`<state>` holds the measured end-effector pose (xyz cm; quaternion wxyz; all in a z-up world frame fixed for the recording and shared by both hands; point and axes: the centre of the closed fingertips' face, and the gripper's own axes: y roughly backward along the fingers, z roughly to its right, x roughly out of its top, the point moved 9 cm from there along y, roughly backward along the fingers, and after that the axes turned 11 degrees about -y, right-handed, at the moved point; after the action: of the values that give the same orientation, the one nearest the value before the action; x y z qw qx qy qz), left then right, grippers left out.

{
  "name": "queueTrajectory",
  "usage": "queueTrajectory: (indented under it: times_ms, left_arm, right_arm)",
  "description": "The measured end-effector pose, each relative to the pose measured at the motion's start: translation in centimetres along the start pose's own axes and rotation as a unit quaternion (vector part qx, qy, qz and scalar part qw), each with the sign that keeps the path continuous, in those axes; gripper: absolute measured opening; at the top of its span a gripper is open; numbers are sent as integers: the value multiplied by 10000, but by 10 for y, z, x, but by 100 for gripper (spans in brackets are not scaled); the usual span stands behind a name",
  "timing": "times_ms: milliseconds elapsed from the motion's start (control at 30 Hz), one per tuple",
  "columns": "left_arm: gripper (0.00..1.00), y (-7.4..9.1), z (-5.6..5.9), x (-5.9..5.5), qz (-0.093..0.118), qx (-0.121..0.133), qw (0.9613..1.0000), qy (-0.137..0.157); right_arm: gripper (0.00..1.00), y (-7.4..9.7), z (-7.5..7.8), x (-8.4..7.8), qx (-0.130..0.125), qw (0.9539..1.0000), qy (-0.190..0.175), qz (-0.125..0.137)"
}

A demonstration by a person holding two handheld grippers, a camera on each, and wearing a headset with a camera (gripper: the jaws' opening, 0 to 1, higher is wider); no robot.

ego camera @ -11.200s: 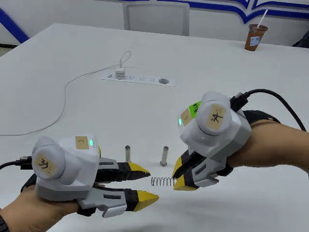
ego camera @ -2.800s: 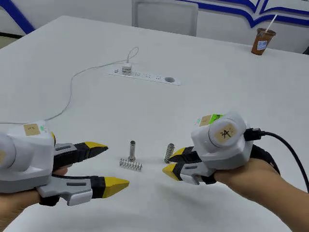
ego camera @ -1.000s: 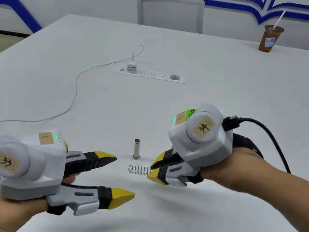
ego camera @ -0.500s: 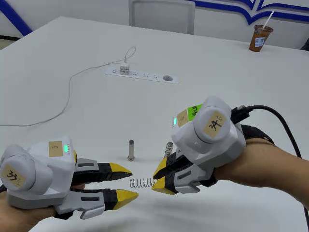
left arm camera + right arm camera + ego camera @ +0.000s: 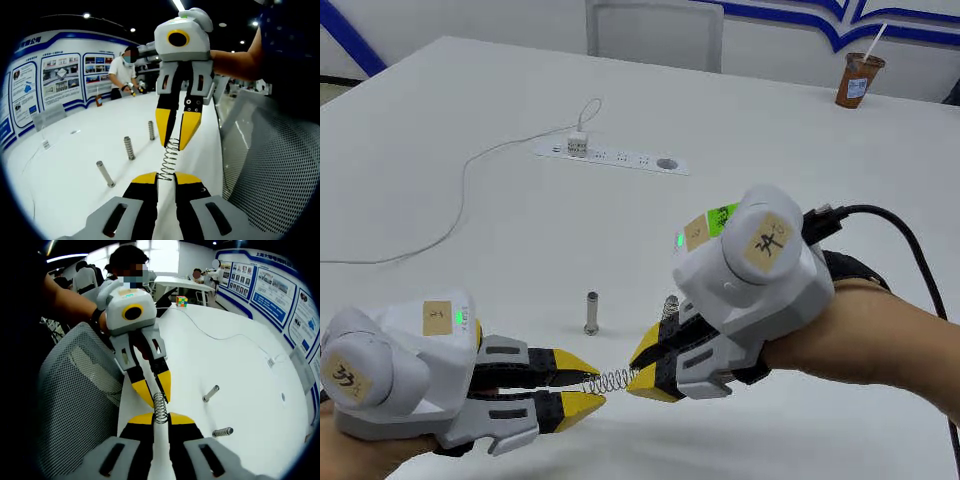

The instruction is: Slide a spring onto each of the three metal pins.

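Large white table (image 5: 770, 150), grey chair (image 5: 655, 30) at far edge, white wall with blue trim (image 5: 790, 12), grey mesh chair (image 5: 80, 390), ceiling downlights (image 5: 87, 15) on.

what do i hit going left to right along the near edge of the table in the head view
left gripper → spring, held at each end by a gripper → right gripper → the person's forearm

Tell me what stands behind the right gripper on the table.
A pin wearing a spring pokes out behind the right gripper; the pin's base is covered. The left gripper view shows another sprung pin beyond it, hidden by the gripper in the head view.
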<state>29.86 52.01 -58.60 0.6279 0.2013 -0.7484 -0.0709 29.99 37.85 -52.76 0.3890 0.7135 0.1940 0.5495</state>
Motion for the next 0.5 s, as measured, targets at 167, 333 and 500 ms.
queueTrajectory:
  times_ms: [167, 333, 500]
  left_arm:
    - [11, 0, 0, 1, -16, 44, 10000, 22]
    - [11, -1, 0, 4, 26, 66, 9999, 74]
    - [11, -2, 0, 6, 113, 98, 9998, 138]
  right_arm:
    - [11, 3, -2, 8, -5, 9994, -73, 330]
    - [11, 3, -4, 16, -18, 9981, -84, 617]
    - [11, 3, -6, 23, -46, 9965, -61, 830]
